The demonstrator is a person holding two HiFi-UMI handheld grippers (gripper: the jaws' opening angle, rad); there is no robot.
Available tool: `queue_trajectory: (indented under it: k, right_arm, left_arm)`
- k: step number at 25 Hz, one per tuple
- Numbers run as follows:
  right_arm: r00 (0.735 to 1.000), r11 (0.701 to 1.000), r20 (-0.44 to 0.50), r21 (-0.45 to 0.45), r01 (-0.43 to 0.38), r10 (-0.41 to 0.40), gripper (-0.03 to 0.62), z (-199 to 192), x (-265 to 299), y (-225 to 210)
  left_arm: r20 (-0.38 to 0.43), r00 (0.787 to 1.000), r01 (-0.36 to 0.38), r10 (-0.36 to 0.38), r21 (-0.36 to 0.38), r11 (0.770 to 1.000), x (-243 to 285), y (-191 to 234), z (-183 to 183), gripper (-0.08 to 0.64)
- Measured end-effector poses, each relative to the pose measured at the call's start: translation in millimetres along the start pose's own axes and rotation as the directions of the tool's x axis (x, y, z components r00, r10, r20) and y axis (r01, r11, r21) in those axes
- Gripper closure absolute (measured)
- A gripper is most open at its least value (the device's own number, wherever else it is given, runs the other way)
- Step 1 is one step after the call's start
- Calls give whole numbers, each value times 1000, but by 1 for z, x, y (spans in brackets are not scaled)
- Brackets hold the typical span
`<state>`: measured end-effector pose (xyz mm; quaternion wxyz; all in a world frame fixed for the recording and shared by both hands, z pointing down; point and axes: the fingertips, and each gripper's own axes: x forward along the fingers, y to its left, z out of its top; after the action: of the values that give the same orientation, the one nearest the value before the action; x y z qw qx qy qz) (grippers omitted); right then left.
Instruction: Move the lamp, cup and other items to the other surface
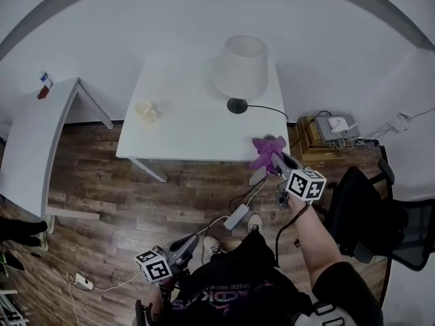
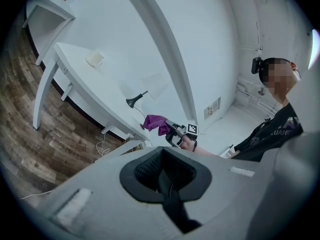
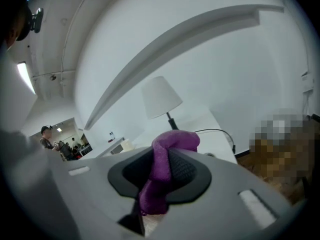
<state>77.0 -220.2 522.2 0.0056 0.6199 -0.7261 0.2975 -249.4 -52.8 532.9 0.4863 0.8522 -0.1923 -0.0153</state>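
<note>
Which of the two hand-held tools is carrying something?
The right tool: a purple cloth is pinched between its jaws. The left tool has its jaws closed on nothing.

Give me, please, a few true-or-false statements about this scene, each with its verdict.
1. The right gripper holds a purple cloth. True.
2. The lamp lies on its side on the floor. False: it stands upright on the white table.
3. The left gripper grips the lamp's cord. False: its jaws are together with nothing between them.
4. A pale object lies on the same table as the lamp. True.
5. The cloth is spread flat on the table. False: it is bunched between the right gripper's jaws, off the table's near edge.
</note>
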Motion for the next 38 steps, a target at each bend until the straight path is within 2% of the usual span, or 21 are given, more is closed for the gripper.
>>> queue_trajectory:
  k: [3, 6, 11, 17, 22, 28, 35, 38]
  right_arm:
    - [993, 993, 46, 56, 105, -108, 511, -6, -50, -31]
    - [973, 971, 69, 110, 213, -221, 511, -20, -100, -61]
    - [931, 924, 99, 193, 329, -352, 511, -38, -179, -111]
    - [863, 849, 117, 284, 445, -491, 511, -58, -285, -176]
    - [827, 806, 111, 326, 493, -551, 511, -64, -358, -242]
    - [808, 773, 80, 356, 524, -584, 511, -77, -435, -332]
    - [802, 726, 14, 435, 533, -598, 510, -107, -493, -428]
    - [787, 673, -37, 494, 550, -616, 509, -129, -504, -462]
  left_arm:
    - [-60, 996, 62, -61, 1, 998, 13, -3, -2, 555]
    - [-151, 980, 132, -133, -13, 991, 32, -9, -13, 555]
    - [-314, 924, 233, -219, 8, 972, 78, -36, -41, 555]
    - [-429, 864, 307, -264, 33, 951, 125, -79, -69, 555]
    - [-469, 838, 323, -278, 15, 946, 182, -115, -108, 555]
    - [-524, 795, 358, -307, -4, 934, 257, -173, -179, 555]
    - [-555, 783, 320, -282, -29, 947, 318, -213, -250, 555]
    - [-580, 775, 295, -253, -23, 955, 328, -223, -264, 555]
